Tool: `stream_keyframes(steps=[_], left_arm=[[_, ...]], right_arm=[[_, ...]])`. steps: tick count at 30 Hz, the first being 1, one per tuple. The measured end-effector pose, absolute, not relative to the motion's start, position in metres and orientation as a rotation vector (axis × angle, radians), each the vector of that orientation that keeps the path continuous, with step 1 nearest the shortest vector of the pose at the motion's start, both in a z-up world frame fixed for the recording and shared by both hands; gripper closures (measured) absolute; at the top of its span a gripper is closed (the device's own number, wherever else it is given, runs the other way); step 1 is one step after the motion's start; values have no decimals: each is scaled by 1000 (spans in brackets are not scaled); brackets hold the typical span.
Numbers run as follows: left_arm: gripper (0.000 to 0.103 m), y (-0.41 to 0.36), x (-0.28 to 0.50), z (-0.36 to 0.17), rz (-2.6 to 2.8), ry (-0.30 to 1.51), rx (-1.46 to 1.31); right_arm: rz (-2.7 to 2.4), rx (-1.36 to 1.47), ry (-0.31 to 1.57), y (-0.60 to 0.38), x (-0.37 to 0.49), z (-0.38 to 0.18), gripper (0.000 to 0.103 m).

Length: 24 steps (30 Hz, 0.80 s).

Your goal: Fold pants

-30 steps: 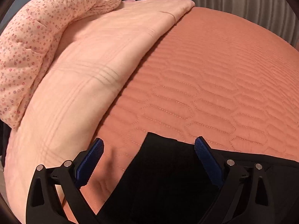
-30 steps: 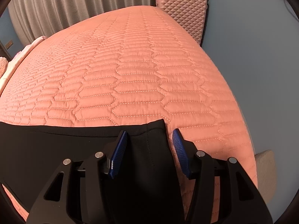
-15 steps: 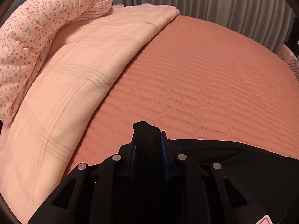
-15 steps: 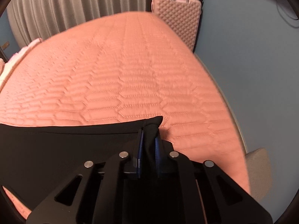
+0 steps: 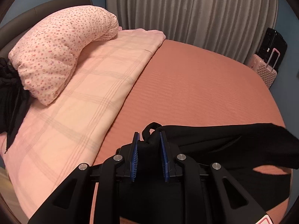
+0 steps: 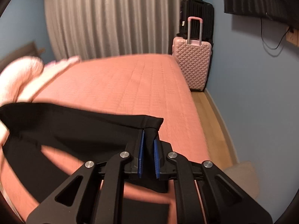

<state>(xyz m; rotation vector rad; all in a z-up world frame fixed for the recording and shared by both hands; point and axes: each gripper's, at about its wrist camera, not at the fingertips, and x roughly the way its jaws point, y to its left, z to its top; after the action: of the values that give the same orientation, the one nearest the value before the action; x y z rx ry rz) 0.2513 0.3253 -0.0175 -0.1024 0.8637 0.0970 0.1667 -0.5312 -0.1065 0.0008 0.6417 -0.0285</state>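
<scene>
The black pants hang stretched between my two grippers above the orange quilted bed. My left gripper is shut on a bunched corner of the pants, with cloth bulging past the blue pads. My right gripper is shut on the other corner of the pants, whose top edge runs off to the left. The cloth is lifted, and bed shows through a gap under the raised layer in both views. The lower part of the pants is hidden behind the gripper bodies.
A folded pink checked blanket and a floral pillow lie at the bed's left end by the headboard, with a dark garment beside them. A pink suitcase and a black one stand by grey curtains. Wood floor runs along the bed's right side.
Both grippers went from open to shut on the pants' corners, then rose, lifting the cloth off the bed. The views now look higher, showing curtains and suitcases.
</scene>
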Motion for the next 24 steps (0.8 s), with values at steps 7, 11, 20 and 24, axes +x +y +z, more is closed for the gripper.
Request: stream_keyframes(steps=[7,11,20,24], left_arm=[[84,342,168,-88,173,1013,76],[103,343,146,-159,209,1134,125],[102,381,115,-196,435,1146,64],[95,345,107,-142,424,1002,169]], right_arm=[[-32,-14,836,-531,104,-180,94],[-52,9,976,-534,90,-231,93],[-261,91,1015,-562,44,-245,91],[-263,273,894,-564,20,-216,67]])
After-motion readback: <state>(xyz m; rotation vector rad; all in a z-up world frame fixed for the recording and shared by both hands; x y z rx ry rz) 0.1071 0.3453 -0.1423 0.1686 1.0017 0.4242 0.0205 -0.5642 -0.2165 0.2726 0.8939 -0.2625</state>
